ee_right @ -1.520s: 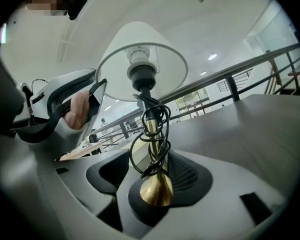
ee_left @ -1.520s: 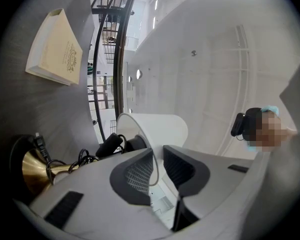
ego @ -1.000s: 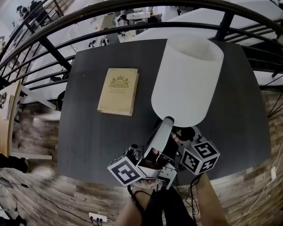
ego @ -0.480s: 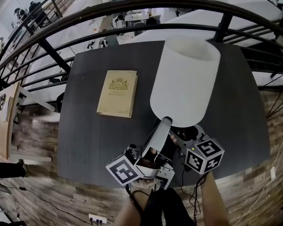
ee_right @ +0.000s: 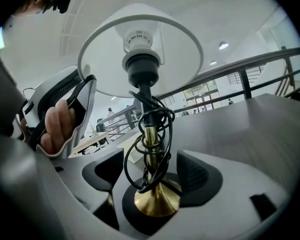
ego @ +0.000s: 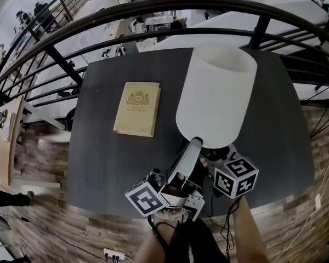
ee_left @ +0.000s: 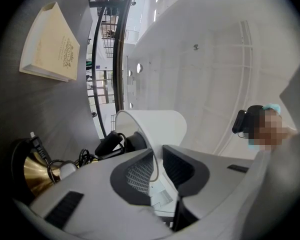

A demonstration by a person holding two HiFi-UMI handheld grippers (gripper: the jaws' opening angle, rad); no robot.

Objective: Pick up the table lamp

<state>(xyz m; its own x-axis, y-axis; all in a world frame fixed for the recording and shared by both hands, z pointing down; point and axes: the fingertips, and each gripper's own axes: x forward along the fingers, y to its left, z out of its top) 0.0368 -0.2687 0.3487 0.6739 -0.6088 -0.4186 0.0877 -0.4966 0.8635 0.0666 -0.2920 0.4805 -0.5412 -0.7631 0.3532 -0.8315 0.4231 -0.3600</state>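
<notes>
Right gripper view is showing the right gripper (ee_right: 152, 173), jaws just opened, straddling the brass stem of the table lamp (ee_right: 150, 134) without pressing. The left gripper (ee_left: 157, 160) is pinching its shade (ee_left: 160, 126), likely steadying it on the table (ego: 104, 163).

My right claw (ee_right: 153, 171) has just been opening. Its jaws now stand wider than a second ago, with clear gaps on both sides of the table lamp's brass stem (ee_right: 149, 144). The stem rises between them with the black cord (ee_right: 162, 116) looped round it, and neither pad presses on it. In the head view, that claw's marker cube (ego: 236, 177) has crept a little nearer the lower rim of the lampshade (ego: 216, 97). It has also rolled slightly, so its faces show at a new angle. Far out to the left of both claws, a person's legs (ego: 5, 200) have slid lower along the floor.
</notes>
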